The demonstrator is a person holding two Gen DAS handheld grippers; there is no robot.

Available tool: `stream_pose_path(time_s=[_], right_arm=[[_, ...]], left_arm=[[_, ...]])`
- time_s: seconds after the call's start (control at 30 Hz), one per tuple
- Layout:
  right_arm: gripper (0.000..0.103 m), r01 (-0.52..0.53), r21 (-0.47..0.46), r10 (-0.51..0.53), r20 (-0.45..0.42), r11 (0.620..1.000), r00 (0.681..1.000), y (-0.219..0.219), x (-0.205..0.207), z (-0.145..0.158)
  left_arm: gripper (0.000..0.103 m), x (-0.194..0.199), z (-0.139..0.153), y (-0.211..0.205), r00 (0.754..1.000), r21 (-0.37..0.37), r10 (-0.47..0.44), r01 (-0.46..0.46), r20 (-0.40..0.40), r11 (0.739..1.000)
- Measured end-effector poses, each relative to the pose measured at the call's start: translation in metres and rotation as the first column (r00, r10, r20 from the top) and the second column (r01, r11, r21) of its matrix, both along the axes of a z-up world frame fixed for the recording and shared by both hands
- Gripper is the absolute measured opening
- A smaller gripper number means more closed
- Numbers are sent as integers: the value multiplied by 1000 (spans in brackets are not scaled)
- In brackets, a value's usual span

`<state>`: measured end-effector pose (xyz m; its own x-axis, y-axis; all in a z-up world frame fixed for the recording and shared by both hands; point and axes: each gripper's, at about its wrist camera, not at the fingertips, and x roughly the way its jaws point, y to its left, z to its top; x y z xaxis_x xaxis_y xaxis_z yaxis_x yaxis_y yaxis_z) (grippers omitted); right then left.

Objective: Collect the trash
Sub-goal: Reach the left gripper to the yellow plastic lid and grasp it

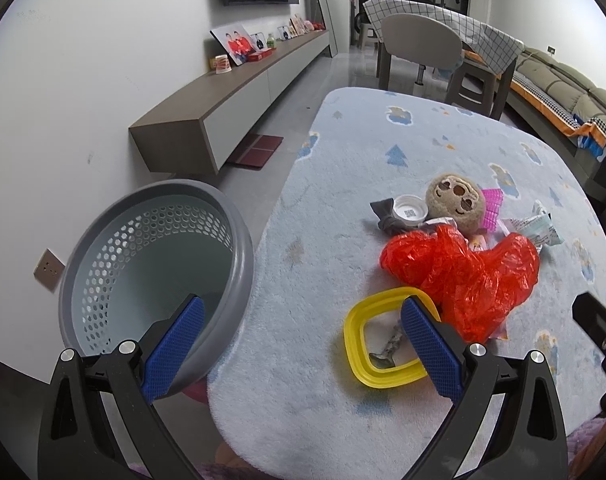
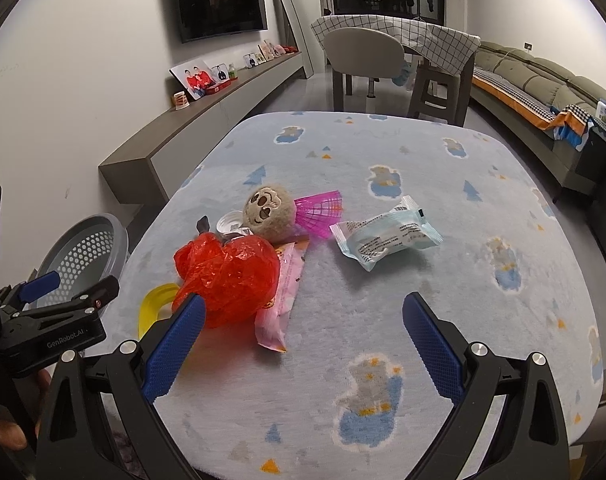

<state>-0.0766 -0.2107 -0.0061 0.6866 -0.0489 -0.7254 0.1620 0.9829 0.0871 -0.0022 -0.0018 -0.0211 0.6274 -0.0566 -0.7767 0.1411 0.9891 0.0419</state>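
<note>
A crumpled red plastic bag (image 1: 467,276) (image 2: 229,276) lies on the pale blue rug (image 1: 323,220) (image 2: 383,280). Beside it are a pink wrapper (image 2: 281,300), a light blue packet (image 2: 387,236) (image 1: 543,228), a white cap (image 1: 410,210) (image 2: 231,222), a yellow container (image 1: 383,340) (image 2: 155,308) and a plush toy (image 1: 455,202) (image 2: 267,212). A grey perforated bin (image 1: 155,276) (image 2: 83,256) stands off the rug's left edge. My left gripper (image 1: 303,344) is open, between the bin and the yellow container. My right gripper (image 2: 303,344) is open above the rug, just short of the red bag.
A pink mesh piece (image 2: 319,212) (image 1: 493,208) lies behind the toy, and a grey cloth scrap (image 1: 387,216) sits by the cap. A low wall cabinet (image 1: 231,112) runs along the left. A table and chair (image 2: 363,56) stand beyond the rug, a sofa (image 2: 543,88) at right.
</note>
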Motion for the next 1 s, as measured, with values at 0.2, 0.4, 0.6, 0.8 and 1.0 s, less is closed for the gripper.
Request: stream_pose_path(time_s=[0.2, 0.4, 0.6, 0.8, 1.0], right_arm=[[94, 8, 24, -8, 8, 1000, 1000, -11, -2, 1], [94, 7, 48, -7, 14, 999, 1000, -16, -4, 2], [94, 6, 54, -6, 16, 999, 1000, -17, -5, 3], [94, 5, 67, -6, 15, 998, 1000, -18, -4, 3], [94, 5, 70, -6, 15, 998, 1000, -19, -3, 3]], left_arm=[[97, -13, -14, -9, 999, -2, -45, 45, -26, 999], [97, -17, -29, -20, 994, -6, -82, 82, -69, 997], [97, -11, -34, -27, 991, -37, -99, 96, -93, 995], [97, -2, -51, -34, 980, -74, -117, 107, -162, 992], [97, 5, -56, -41, 978, -78, -121, 109, -171, 991]])
